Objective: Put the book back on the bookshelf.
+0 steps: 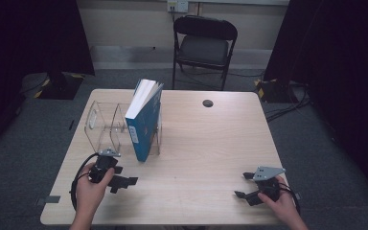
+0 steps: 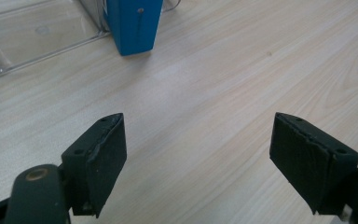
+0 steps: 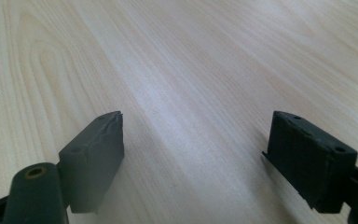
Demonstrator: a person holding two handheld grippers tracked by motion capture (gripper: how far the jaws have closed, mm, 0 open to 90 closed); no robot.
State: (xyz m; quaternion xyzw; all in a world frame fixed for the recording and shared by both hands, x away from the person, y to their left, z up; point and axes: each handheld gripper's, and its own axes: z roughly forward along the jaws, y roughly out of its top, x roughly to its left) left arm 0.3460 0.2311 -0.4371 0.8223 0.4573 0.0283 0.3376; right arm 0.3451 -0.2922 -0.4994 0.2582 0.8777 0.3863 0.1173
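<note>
From my station the blue book [image 1: 143,125] stands upright in the clear acrylic rack [image 1: 103,125] at the left half of the surface [image 1: 211,143], leaning a little against a divider, its lower corner poking out of the rack's near edge. My left gripper [image 1: 124,182] sits just in front of that corner with its fingers [image 2: 103,161] spread and nothing between them. My right gripper [image 1: 243,184] rests well apart near the right front edge, its fingers [image 3: 93,156] likewise released and bare.

What worries me: the book is tall and already tilted, so a nudge from the left fingers at its base could tip it over or slide the light rack back. Gripping only the spine corner, I judge it could twist out.

Count: 1 book, 1 rack, 2 grippers, 1 folding chair [image 1: 204,48] behind the surface.
</note>
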